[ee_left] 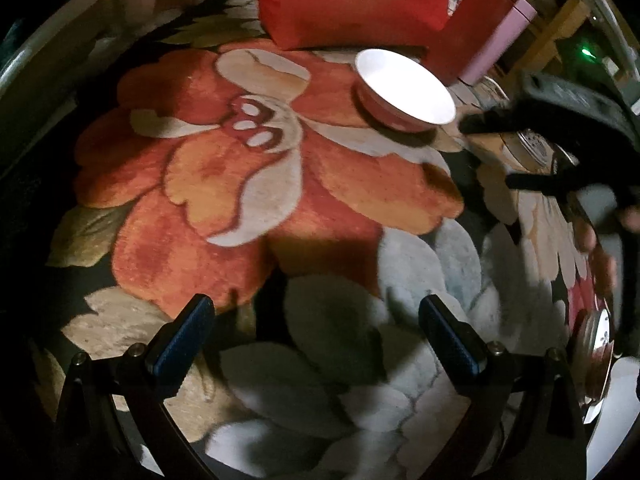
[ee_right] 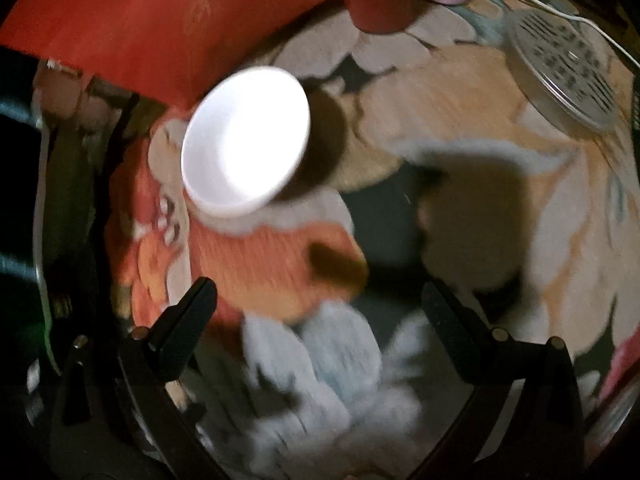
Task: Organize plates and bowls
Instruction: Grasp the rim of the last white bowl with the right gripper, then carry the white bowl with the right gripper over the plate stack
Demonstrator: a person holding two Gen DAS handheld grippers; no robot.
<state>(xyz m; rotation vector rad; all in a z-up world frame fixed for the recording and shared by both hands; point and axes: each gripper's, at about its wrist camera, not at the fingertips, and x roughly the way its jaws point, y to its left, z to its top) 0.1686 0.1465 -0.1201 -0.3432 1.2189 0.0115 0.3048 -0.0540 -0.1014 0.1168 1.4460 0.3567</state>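
We hold both claws wide open, empty: left claw point(ee_left: 316, 336), right claw point(ee_right: 320, 312). Bowl point(ee_left: 404, 90) sits on rug point(ee_left: 240, 184) beside red cushion point(ee_left: 352, 0). Risk: blurry right view, claw could clip rim, tipping bowl.

bowl point(ee_left: 406, 90): glossy, smooth | rug point(ee_left: 224, 184): tufted, matt pile

No text, label, brand, number or sign can be read in either view. The red box point(ee_left: 468, 20) and the pink box point(ee_left: 500, 40) beside it show plain faces, and the dark marks on the round plate point(ee_right: 564, 68) are too blurred to tell as writing.
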